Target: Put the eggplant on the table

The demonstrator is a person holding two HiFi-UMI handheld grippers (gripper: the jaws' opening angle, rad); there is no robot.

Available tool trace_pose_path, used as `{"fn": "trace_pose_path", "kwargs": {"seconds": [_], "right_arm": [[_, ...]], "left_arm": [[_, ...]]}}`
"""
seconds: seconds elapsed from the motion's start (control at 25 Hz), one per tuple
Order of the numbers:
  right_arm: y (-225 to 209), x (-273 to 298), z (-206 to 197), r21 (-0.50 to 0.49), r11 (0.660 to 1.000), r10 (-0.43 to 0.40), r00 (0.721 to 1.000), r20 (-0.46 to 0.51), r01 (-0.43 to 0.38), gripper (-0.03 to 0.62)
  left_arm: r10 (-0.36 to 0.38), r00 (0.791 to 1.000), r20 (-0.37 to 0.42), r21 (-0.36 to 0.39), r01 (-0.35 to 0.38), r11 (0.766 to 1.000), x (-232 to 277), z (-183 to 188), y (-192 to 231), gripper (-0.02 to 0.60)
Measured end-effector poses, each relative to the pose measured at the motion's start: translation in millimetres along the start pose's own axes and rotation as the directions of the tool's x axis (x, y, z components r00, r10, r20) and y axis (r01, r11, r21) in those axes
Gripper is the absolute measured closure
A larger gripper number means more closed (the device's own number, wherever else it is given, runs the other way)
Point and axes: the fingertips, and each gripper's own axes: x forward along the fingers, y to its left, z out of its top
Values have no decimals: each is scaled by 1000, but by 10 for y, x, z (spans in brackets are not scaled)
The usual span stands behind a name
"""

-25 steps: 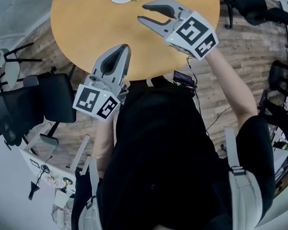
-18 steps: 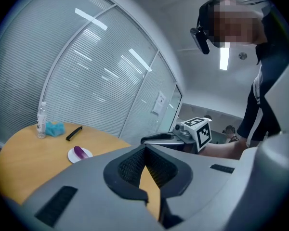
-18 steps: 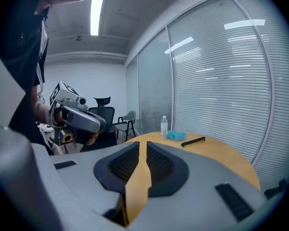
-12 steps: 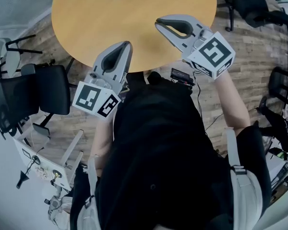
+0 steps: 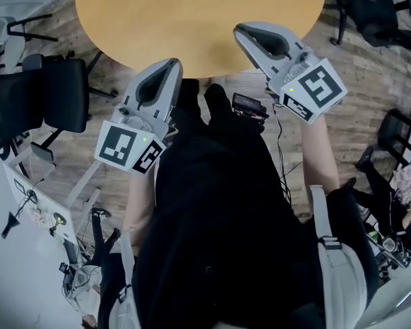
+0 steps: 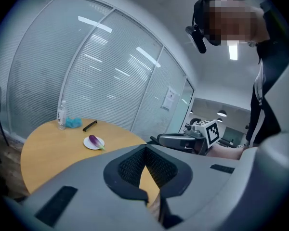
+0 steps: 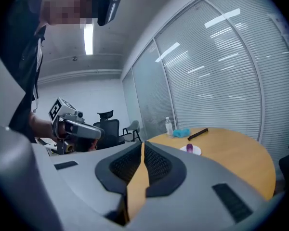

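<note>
The purple eggplant (image 6: 93, 140) lies on a small white plate (image 6: 88, 145) far across the round wooden table (image 5: 192, 19). The right gripper view shows the same eggplant (image 7: 190, 148) small and distant on its plate. My left gripper (image 5: 170, 64) is shut and empty, held over the table's near edge. To its right, my right gripper (image 5: 241, 29) is also shut with nothing between its jaws. Both point across the table, well short of the plate. The head view does not show the eggplant.
A water bottle (image 6: 61, 115), a blue cloth (image 6: 73, 122) and a black bar (image 6: 90, 125) sit beyond the plate near a blinds-covered glass wall. Black office chairs (image 5: 55, 94) (image 5: 377, 12) stand on either side of the table on the wood floor.
The right gripper's jaws have gone from open to shut. Both grippers have drawn back from the plate toward the table's near edge, and the plate has left the head view.
</note>
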Motion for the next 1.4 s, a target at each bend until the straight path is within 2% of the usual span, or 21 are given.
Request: {"fn": "trace_pose_path", "kwargs": {"seconds": [0.12, 0.24, 0.52, 0.68, 1.04, 1.4], "right_arm": [[148, -11, -45, 32, 999, 4, 1000, 2, -5, 565], [341, -11, -79, 16, 1000, 1, 1000, -9, -1, 565], [783, -109, -176, 22, 998, -52, 999, -8, 52, 565], [1299, -72, -146, 22, 997, -69, 998, 5, 69, 565], [2501, -146, -204, -47, 996, -80, 996, -38, 78, 565], [3270, -517, -358, -21, 992, -123, 992, -40, 122, 565]], "left_arm": [[6, 1000, 11, 12, -6, 1000, -185, 16, -52, 574], [5, 1000, 14, 33, -6, 999, -352, 1, -51, 574], [-20, 999, 42, 70, 17, 997, -874, -67, -93, 574], [-29, 998, 50, 75, 26, 997, -1392, -180, -94, 574], [-70, 993, 90, 57, 66, 996, -2407, -529, -236, 574], [-151, 986, 72, 64, 146, 987, -2903, -898, -418, 573]]}}
